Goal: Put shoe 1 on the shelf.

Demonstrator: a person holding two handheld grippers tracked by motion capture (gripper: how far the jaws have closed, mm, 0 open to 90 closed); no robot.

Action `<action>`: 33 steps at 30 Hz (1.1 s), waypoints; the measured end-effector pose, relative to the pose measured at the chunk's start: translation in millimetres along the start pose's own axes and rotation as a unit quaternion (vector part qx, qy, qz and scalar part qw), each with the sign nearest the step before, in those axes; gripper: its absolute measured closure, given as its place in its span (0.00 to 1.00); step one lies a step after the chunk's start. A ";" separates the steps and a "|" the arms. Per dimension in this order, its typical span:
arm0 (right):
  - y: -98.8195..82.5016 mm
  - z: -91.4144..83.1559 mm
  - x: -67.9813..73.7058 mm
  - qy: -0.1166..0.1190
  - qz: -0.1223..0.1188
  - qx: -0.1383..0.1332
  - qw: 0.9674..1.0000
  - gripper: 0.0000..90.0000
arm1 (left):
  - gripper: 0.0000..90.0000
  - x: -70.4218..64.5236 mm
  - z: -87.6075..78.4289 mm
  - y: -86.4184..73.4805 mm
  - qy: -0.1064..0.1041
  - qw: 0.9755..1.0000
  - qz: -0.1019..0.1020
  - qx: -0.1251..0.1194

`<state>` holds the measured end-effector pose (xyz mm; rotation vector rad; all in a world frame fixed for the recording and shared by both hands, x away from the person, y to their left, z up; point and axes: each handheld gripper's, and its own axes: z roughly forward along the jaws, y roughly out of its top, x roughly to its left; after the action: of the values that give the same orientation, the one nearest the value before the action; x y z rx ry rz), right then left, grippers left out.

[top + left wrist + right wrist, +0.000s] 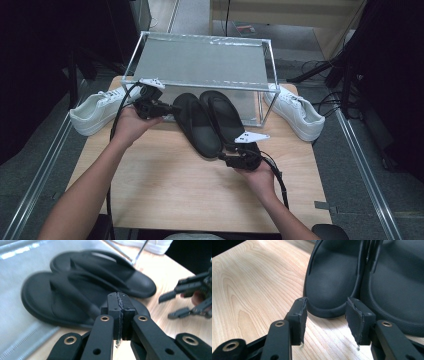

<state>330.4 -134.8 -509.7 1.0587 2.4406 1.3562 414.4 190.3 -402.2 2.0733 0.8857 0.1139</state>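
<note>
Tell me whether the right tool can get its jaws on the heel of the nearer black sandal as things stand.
Probably yes. The right tool stands open just short of the sandal's heel, with bare table between and nothing across the gap. The left tool is shut and off to the side.

Two black flip-flops (196, 123) (225, 116), two white sneakers (96, 112) (295, 112), one metal-framed shoe rack (200, 62), one wooden table (165, 185) and two grippers (172, 107) (223, 156) are counted.
</note>
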 end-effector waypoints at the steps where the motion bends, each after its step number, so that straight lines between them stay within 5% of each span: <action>1: -0.2 0.5 -0.4 -0.001 -0.001 0.001 1.000 0.59 | 1.00 0.6 -1.3 5.3 0.004 1.000 0.002 -0.002; 12: -7.2 7.2 -2.3 0.001 0.008 0.007 1.000 0.65 | 1.00 9.3 -15.6 63.1 0.021 0.999 0.028 -0.013; 18: -9.1 7.6 -3.1 0.001 0.002 0.007 1.000 0.83 | 1.00 15.6 -15.2 86.1 0.033 0.998 0.048 -0.009; 22: -12.0 14.0 -4.9 -0.001 0.003 0.021 1.000 0.92 | 1.00 21.5 -8.0 91.5 0.044 0.998 0.053 0.000; 26: -13.1 19.4 -4.3 -0.004 -0.006 0.026 1.000 1.00 | 1.00 32.2 -2.9 92.0 0.043 0.998 0.037 0.001; 33: -14.1 29.3 -3.0 -0.006 -0.010 0.035 0.999 1.00 | 1.00 37.6 6.9 87.7 0.056 0.997 0.046 0.029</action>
<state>338.6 -121.6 -538.4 1.0514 2.4990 1.2638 493.2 175.7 -349.9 2.1789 0.8695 0.2602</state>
